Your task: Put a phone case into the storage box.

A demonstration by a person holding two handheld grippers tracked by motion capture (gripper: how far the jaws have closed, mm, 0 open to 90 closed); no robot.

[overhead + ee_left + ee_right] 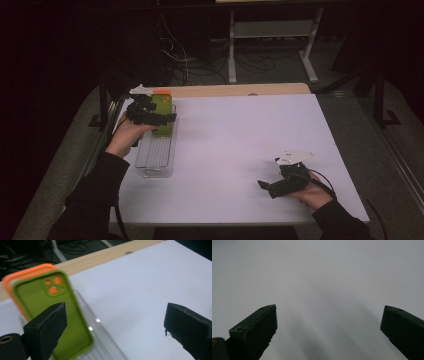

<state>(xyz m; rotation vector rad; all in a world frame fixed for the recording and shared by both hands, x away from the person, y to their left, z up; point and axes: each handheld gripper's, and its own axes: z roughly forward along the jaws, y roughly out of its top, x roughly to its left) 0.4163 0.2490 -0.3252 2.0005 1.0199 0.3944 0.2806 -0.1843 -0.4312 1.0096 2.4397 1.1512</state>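
My left gripper point(113, 327), jaws apart, has the upright green phone case point(53, 315) just off its left jaw, far nearer than my right gripper point(270, 187), also spread wide.

I'm working in what looks like a lab: a white table point(235, 150) at frame centre, loose cables point(175, 50) on the dark floor at upper middle, and a bare white metal stand point(272, 30) beyond, all in dimness.

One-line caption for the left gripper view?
Open left gripper beside green phone case and orange phone case standing in clear plastic tray.
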